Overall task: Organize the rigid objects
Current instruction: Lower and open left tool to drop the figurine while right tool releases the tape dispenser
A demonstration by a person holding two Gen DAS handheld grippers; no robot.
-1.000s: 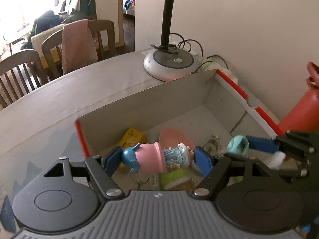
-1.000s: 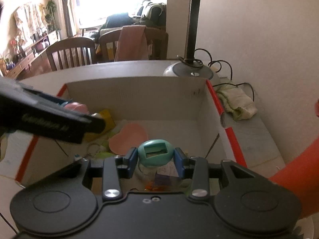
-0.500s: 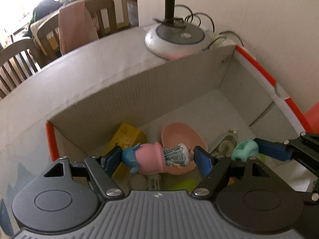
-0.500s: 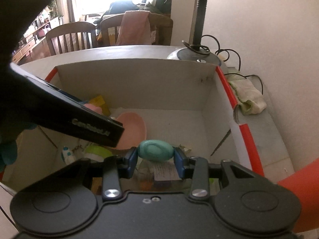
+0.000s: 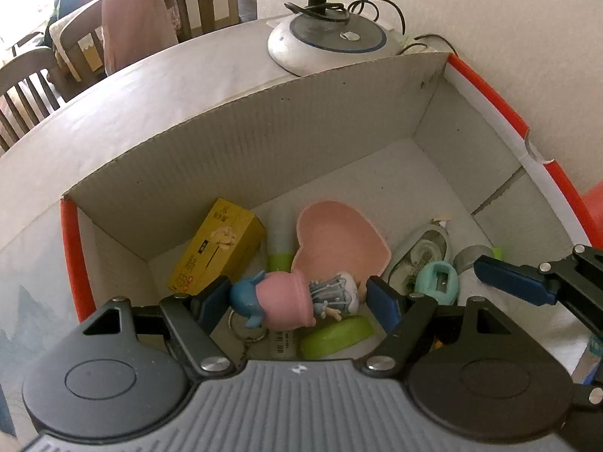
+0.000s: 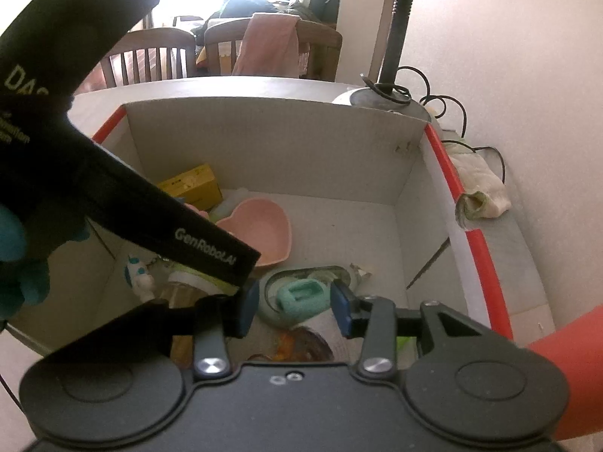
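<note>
Sorting is judged well advanced: several things lie in the box [image 5: 241, 143], the doll [image 5: 290, 299] is held over it in the left gripper [image 5: 297, 297], and the teal sharpener [image 6: 303, 295] lies released between the just-opened jaws of the right gripper [image 6: 296, 309].

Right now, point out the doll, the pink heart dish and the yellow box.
doll [image 5: 286, 298], left wrist view, pink hat.
pink heart dish [image 5: 339, 237], left wrist view, inner floor.
yellow box [image 5: 215, 245], left wrist view, printed top face.
</note>
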